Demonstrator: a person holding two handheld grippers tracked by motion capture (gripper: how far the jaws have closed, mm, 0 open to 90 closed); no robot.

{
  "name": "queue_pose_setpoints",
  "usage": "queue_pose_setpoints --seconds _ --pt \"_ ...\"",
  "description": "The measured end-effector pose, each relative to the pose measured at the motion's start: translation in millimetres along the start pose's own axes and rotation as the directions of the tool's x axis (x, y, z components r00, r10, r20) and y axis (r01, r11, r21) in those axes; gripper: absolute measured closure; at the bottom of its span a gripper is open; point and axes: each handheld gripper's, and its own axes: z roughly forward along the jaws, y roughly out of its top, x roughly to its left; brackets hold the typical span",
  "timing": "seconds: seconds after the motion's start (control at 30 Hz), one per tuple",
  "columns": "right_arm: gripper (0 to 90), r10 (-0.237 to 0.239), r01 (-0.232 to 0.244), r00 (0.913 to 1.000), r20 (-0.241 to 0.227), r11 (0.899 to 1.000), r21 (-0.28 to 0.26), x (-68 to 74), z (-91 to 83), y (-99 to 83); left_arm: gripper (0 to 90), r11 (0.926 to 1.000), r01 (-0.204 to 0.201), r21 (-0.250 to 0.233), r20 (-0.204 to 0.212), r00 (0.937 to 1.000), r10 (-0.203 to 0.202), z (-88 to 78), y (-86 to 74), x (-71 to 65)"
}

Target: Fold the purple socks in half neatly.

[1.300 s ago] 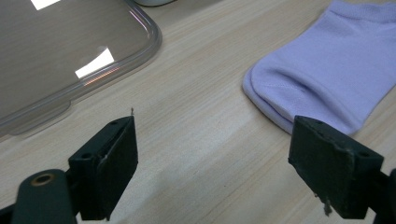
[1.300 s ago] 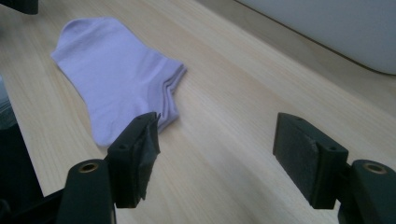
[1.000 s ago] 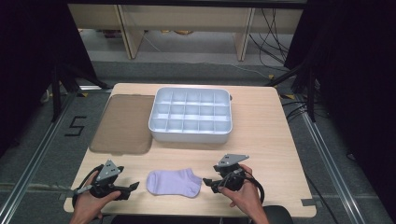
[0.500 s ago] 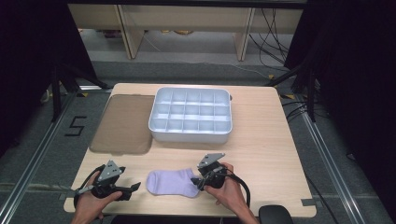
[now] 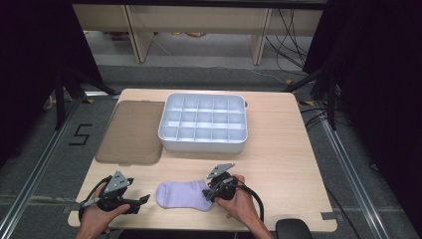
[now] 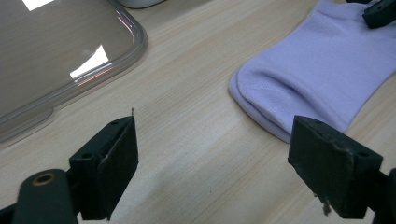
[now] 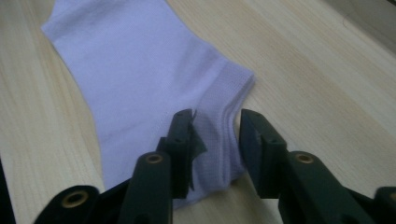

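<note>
Right gripper view: right tongs (image 7: 215, 140) straddle the lilac cotton sock's (image 7: 140, 88) cuff, unclenched; next, clench. Left tongs (image 6: 229, 172) gape at nine o'clock.

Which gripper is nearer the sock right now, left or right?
Right. The right gripper is at the sock, its jaws straddling the cuff edge with a gap left. The left gripper sits open on bare table beside the toe end, apart from it.

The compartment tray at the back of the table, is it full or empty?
Empty. In the high view every cell of the compartment tray shows only its bare pale floor, and the sock lies on the table outside it.
</note>
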Motion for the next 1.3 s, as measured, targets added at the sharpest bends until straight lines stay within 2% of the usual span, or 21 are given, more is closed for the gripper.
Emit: queue_pose_setpoints --seconds 0.1,0.13,0.17,0.2,0.27,0.3,0.33,0.43,0.47,0.57,0.67,0.77,0.8,0.9,0.97,1.0,1.07,1.17,1.23,1.27,1.3 --pt "71.9 -0.004 0.003 0.9999 -0.014 1.000 -0.013 -0.5 -0.2 -0.5 15.8 0.9997 -0.024 0.003 0.004 0.9997 0.024 -0.9 0.5 1.2" --pt "74.2 0.024 -0.024 0.9997 -0.004 1.000 0.012 1.5 -2.3 0.1 15.7 0.9997 -0.023 0.003 0.004 0.9997 0.023 -0.8 0.6 1.1" --pt "75.6 -0.058 0.058 0.9983 -0.006 0.998 -0.017 -2.1 0.5 -0.9 15.8 0.9997 -0.023 0.005 0.005 0.9997 0.023 -1.0 0.8 1.1" --pt "77.0 -0.019 0.019 0.9996 -0.020 1.000 0.001 0.6 -2.0 -0.8 15.8 0.9997 -0.025 0.005 0.006 0.9997 0.025 -1.0 0.7 1.2" --pt "79.7 -0.011 0.011 0.9996 -0.027 1.000 0.002 1.0 -3.4 0.3 15.8 0.9997 -0.024 0.006 0.007 0.9997 0.024 -1.1 0.7 1.2" --pt "80.4 -0.048 0.048 0.9987 -0.016 0.999 -0.014 -1.1 -2.2 -0.4 15.8 0.9997 -0.023 0.003 0.005 0.9997 0.023 -1.1 0.7 0.9" --pt "81.2 -0.028 0.028 0.9996 -0.005 1.000 0.003 0.9 -3.7 -0.4 15.8 0.9998 -0.022 0.001 0.004 0.9998 0.022 -1.4 0.8 0.5" --pt "83.9 -0.077 0.077 0.9970 -0.011 0.997 -0.012 0.9 -7.5 1.2 16.1 0.9995 -0.031 -0.002 0.010 0.9995 0.031 -2.1 0.8 0.4" --pt "84.5 -0.095 0.094 0.9948 -0.037 0.995 -0.024 0.7 -8.4 2.1 16.1 0.9995 -0.032 0.001 0.014 0.9994 0.032 -2.4 0.9 0.7" --pt "84.7 -0.108 0.107 0.9940 -0.020 0.994 -0.022 1.2 -14.9 2.2 16.1 0.9997 -0.018 -0.014 0.020 0.9996 0.018 -2.2 0.7 0.5" --pt "84.9 -0.127 0.126 0.9918 -0.015 0.992 -0.027 0.1 -19.6 1.8 16.2 0.9989 0.040 -0.023 0.077 0.9963 -0.039 -2.9 1.1 0.7" --pt "85.0 -0.139 0.138 0.9902 -0.014 0.990 -0.026 -3.0 -26.4 0.0 16.4 0.9999 0.004 -0.017 0.068 0.9977 -0.003 -4.0 1.1 0.3" --pt "85.0 -0.133 0.133 0.9909 -0.021 0.991 -0.025 -4.2 -29.3 -1.4 16.4 0.9986 0.035 -0.039 0.071 0.9969 -0.032 -2.5 1.0 -2.1" --pt "85.0 -0.139 0.139 0.9902 -0.006 0.990 -0.023 -12.6 -36.6 -7.5 16.4 0.9996 0.013 -0.025 0.075 0.9971 -0.011 -2.6 1.4 -1.6" --pt "85.0 -0.148 0.147 0.9887 -0.024 0.989 -0.026 -18.4 -41.4 -11.6 16.4 0.9990 0.029 -0.035 0.080 0.9964 -0.026 -1.2 1.2 -3.4" --pt "84.9 -0.136 0.136 0.9906 -0.006 0.990 -0.021 -20.8 -44.4 -14.4 16.4 0.9993 0.024 -0.030 0.086 0.9960 -0.021 -1.0 1.4 -3.5" --pt "85.0 -0.150 0.150 0.9887 -0.007 0.989 -0.017 -26.0 -48.2 -18.6 16.4 0.9983 0.045 -0.036 0.105 0.9937 -0.041 1.4 1.7 -6.3" --pt "84.9 -0.142 0.142 0.9898 -0.004 0.990 0.006 -34.0 -50.7 -23.6 16.5 0.9960 0.083 -0.031 0.172 0.9821 -0.077 6.7 3.1 -11.0" --pt "84.9 -0.159 0.159 0.9873 -0.010 0.987 0.003 -38.5 -48.7 -25.3 16.7 0.9955 0.090 -0.030 0.176 0.9810 -0.083 10.9 5.8 -16.4" --pt "84.9 -0.151 0.151 0.9886 -0.008 0.988 0.014 -39.5 -49.9 -26.1 16.7 0.9981 0.060 -0.009 0.176 0.9827 -0.058 11.6 7.8 -16.7" --pt "84.8 -0.141 0.141 0.9899 -0.010 0.990 0.008 -40.5 -47.8 -27.2 16.7 0.9975 0.064 -0.031 0.177 0.9826 -0.058 15.6 8.8 -19.4"
